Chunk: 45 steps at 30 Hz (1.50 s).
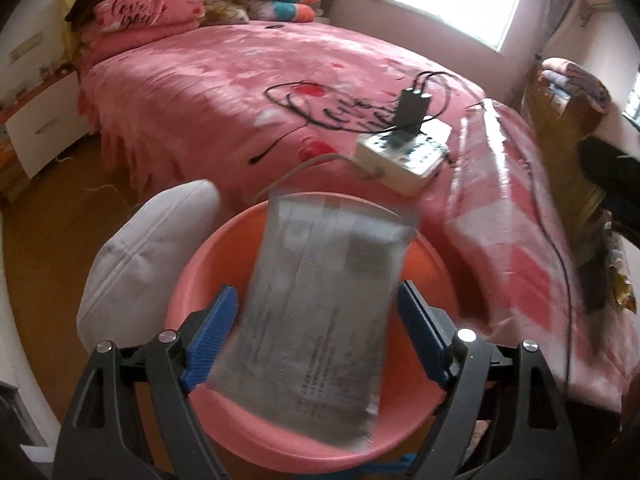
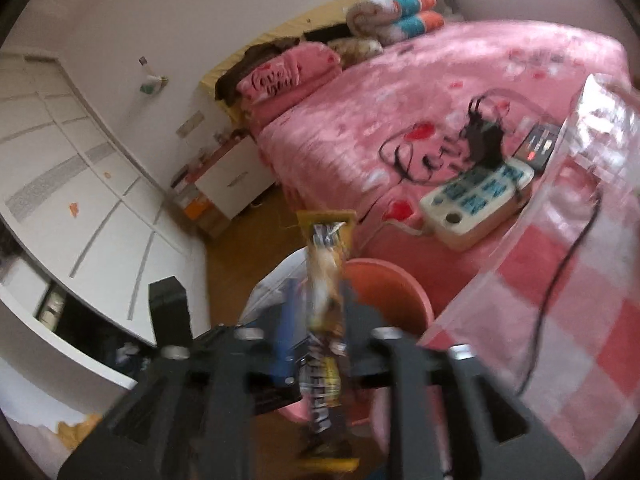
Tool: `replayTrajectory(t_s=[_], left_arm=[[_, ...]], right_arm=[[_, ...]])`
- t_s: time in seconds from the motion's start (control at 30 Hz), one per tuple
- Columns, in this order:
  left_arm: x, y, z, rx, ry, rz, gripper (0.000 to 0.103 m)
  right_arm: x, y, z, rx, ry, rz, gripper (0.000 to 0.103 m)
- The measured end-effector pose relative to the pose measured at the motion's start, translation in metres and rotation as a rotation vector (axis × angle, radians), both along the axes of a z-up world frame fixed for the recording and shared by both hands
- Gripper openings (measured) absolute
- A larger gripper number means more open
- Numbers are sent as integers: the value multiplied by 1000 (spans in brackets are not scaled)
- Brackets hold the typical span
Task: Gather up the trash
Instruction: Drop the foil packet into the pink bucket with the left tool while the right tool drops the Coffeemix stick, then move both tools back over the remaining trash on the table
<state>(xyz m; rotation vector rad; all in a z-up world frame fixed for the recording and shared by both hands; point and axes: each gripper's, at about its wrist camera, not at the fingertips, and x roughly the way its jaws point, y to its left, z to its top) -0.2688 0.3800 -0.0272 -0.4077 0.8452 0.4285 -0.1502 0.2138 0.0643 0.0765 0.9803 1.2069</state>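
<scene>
In the left wrist view a grey printed plastic packet (image 1: 320,312) hangs blurred between the spread blue fingers of my left gripper (image 1: 318,316), over a pink basin (image 1: 224,416). The jaws stand wide and do not touch it. In the right wrist view my right gripper (image 2: 316,312) is shut on a yellow and brown snack wrapper (image 2: 326,280), held upright beside the same basin (image 2: 384,292), near the bed's edge.
A pink bed (image 1: 240,80) carries a white power strip (image 1: 404,152) with a black charger and cables. A white cushion (image 1: 140,256) lies left of the basin. A checked plastic-wrapped bundle (image 1: 520,248) lies on the right. A white wardrobe (image 2: 72,184) stands on the left.
</scene>
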Motion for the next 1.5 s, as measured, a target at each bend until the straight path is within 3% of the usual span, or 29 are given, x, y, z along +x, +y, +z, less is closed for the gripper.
replayTrajectory(t_s=[0.03,0.07,0.13,0.23,0.43,0.93,1.5], left_arm=[[-2,3,-2,0,5,11,83],[-3,4,-2,4,7,16,84],[-4,7,-3,22,14,27,84],[-4,7,-1,48,18,31,84],[3,-8,12,121,8,0,84],[39,-76,56,160,-84,-180,84],[76,-150,78,211,-107,-333,84]], right_arm=[[2,-3,-2,6,10,-16,62],[3,-7,-2,11,7,-33,68],[4,-16,0,12,-11,-57,69],[8,-33,6,20,-50,-119,80],[17,-77,11,31,-133,-253,90],[27,-159,10,14,-251,-480,94],[49,-229,3,31,-240,-614,94]])
